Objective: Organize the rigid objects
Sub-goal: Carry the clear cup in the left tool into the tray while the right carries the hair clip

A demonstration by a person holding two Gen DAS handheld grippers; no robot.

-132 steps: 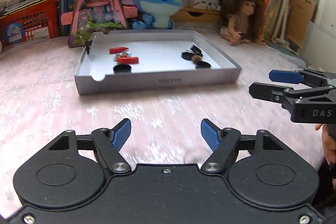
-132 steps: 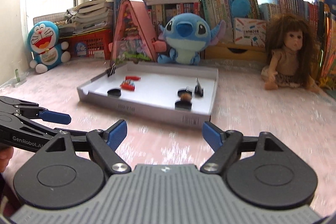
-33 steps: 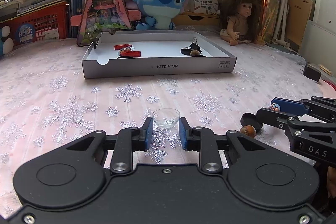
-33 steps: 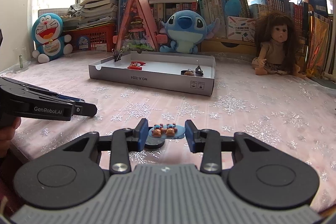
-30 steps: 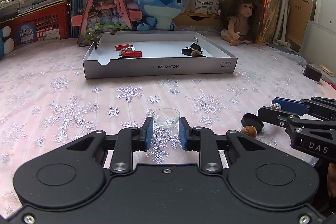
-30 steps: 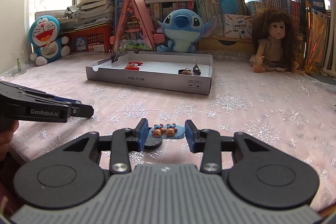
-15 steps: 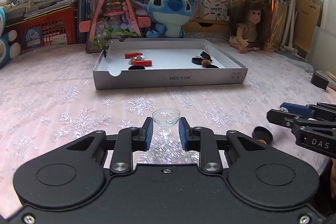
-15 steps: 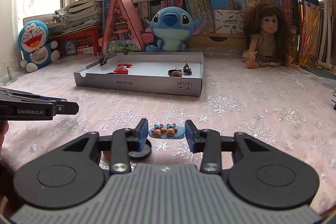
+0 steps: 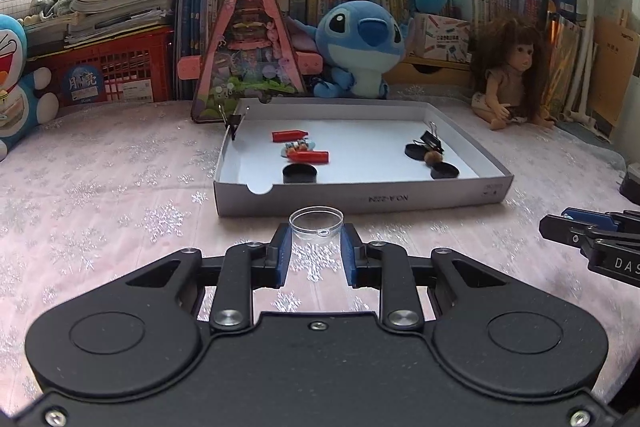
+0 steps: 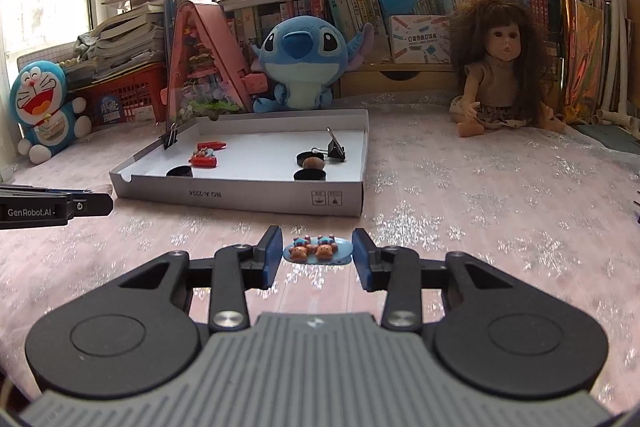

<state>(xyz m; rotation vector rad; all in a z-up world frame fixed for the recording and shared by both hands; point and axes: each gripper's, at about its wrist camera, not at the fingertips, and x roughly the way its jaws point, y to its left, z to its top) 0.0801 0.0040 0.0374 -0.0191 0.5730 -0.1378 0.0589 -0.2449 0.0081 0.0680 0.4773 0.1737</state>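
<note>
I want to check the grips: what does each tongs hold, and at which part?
Left tongs hold a clear round lid by its opposite rim sides. Right tongs hold a blue bear charm by its two ends.

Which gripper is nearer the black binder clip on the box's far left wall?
Left. The left gripper, holding a clear plastic cup, faces the box's clip-side half; the right gripper, holding a blue bear charm, sits toward the opposite end.
</note>
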